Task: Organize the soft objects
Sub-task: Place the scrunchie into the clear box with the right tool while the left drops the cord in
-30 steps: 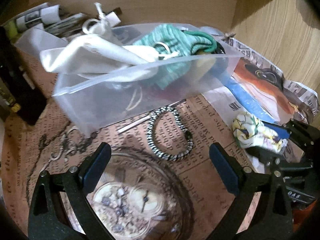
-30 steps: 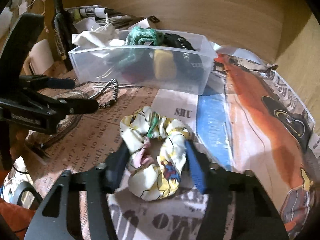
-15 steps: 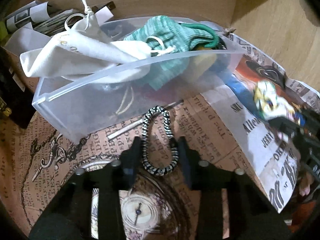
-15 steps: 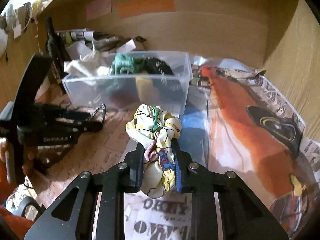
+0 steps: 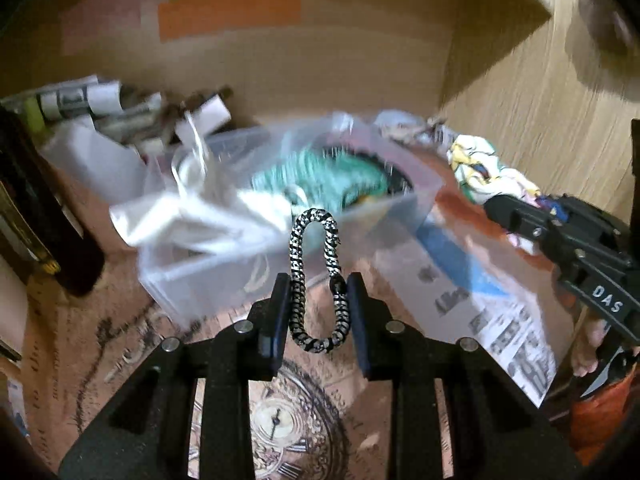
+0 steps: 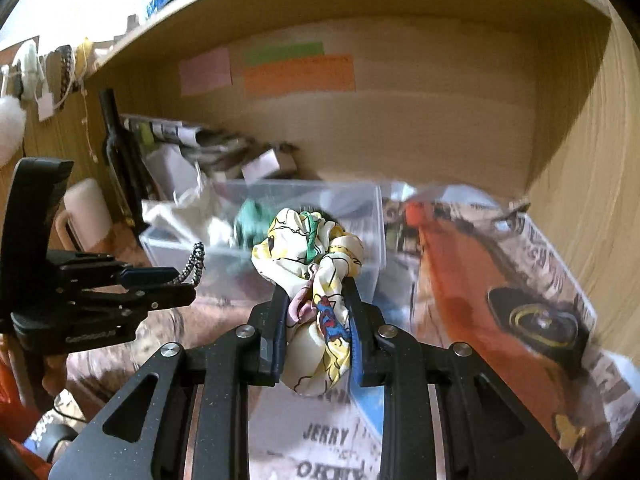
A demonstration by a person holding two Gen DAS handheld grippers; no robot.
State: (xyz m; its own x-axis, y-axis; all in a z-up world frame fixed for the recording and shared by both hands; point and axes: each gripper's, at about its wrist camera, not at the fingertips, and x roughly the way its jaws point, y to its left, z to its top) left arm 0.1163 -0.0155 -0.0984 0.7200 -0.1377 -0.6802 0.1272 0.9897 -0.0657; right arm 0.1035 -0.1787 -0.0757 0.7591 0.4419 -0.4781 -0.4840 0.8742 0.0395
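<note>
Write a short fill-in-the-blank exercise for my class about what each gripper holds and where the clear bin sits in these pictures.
1. The left gripper is shut on a black-and-white braided ____.
2. The right gripper is shut on a yellow patterned ____.
3. The clear plastic bin already holds a ____-coloured knitted item.

Missing words: bracelet; scrunchie; teal

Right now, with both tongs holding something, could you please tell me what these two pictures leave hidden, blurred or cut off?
- Clear bin, left view: motion blur smears its contents; only a white cloth and something teal can be told.
- Braided bracelet, right view: mostly hidden behind the left tongs.
- Scrunchie, left view: its lower part sits behind the right tongs.
- Sticky notes, right view: any writing is too blurred to read.
</note>
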